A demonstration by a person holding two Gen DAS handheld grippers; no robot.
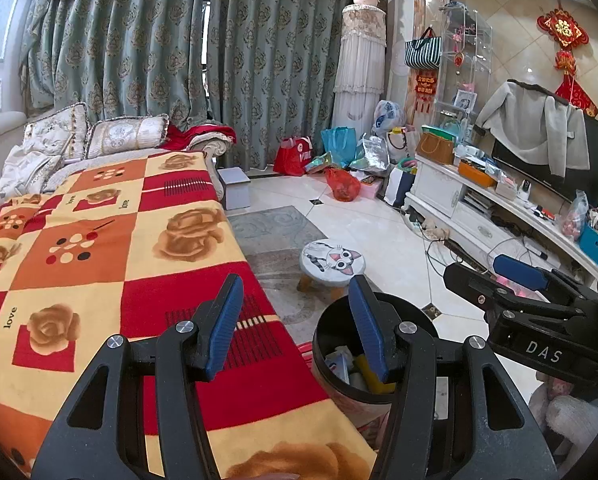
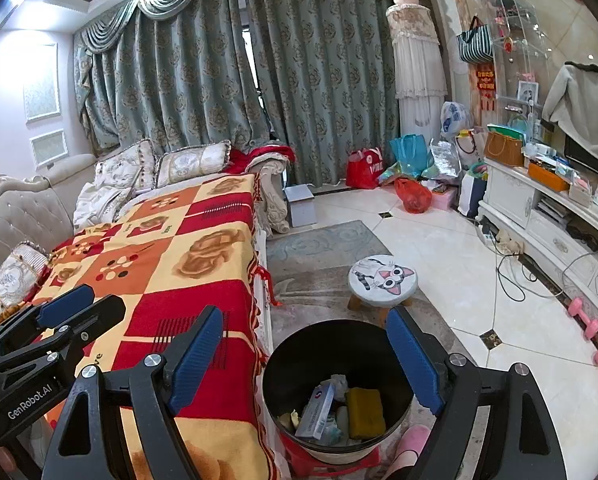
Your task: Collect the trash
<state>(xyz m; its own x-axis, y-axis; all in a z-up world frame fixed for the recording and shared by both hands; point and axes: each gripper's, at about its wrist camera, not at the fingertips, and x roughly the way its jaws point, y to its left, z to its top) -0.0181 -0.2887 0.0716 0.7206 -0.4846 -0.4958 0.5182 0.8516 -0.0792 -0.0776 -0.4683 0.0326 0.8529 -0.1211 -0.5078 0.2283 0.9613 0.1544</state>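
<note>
The left gripper [image 1: 295, 320] is held wide apart, nothing between its blue pads [image 1: 225, 320], and nothing is touched by it; it is seen over the edge of the blanket [image 1: 99, 240] and the rim of the bin [image 1: 327, 344]. The right gripper [image 2: 305, 354] is likewise spread wide and empty, held directly above the bin [image 2: 275, 372], whose opening is framed between its pads [image 2: 415, 360]. The bin is set on the floor just beside the blanket-covered sofa, near a small cat stool [image 2: 383, 280]. Trash is seen lying inside the bin: a yellow sponge [image 2: 365, 412], a white-and-blue box [image 2: 317, 410], and crumpled paper [image 2: 339, 382]. Each gripper is caught at the side of the other's view, with the two kept apart.
</note>
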